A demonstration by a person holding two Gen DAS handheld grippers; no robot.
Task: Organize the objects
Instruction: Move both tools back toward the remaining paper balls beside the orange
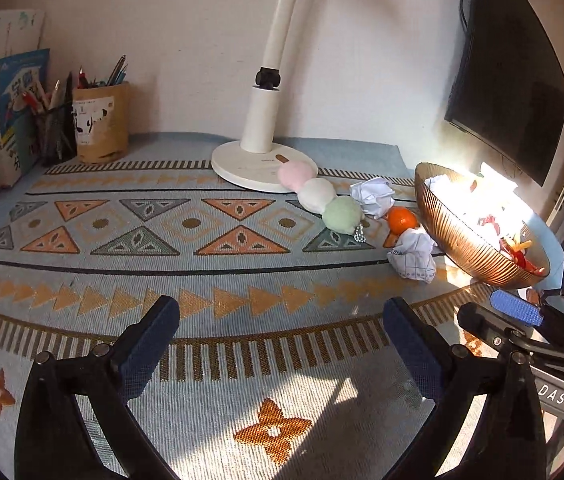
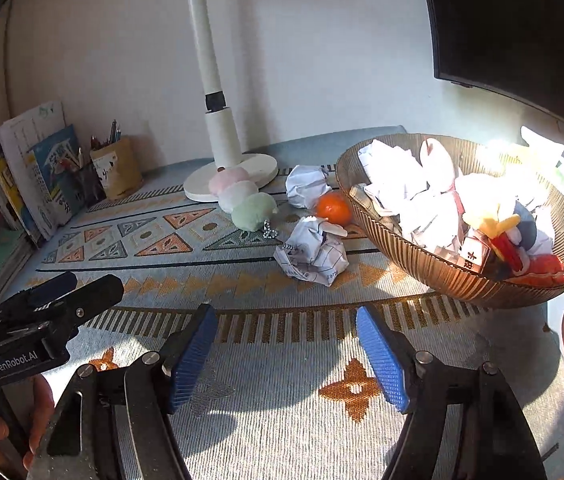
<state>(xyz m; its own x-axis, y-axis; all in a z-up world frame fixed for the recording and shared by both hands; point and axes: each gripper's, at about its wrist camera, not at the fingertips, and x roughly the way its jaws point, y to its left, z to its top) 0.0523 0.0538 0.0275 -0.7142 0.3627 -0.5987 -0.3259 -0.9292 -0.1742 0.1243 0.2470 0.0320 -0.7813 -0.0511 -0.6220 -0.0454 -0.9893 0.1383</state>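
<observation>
Right wrist: right gripper (spread, empty) faces 2 paper balls.

The left hand-held gripper body reads "GenRobot.AI"; the right hand-held gripper shows "DAS".

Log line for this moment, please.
left tongs open, empty | right tongs open, empty | loose: orange, two paper balls, dango plush | bowl part-filled

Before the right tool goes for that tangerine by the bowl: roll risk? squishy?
The tangerine looks round and smooth, so a sideways nudge would probably roll it. The crumpled paper ball in front and the bowl beside it might stop it. Likely firm but bruisable; close gently. The right tool is open, still well short.
</observation>
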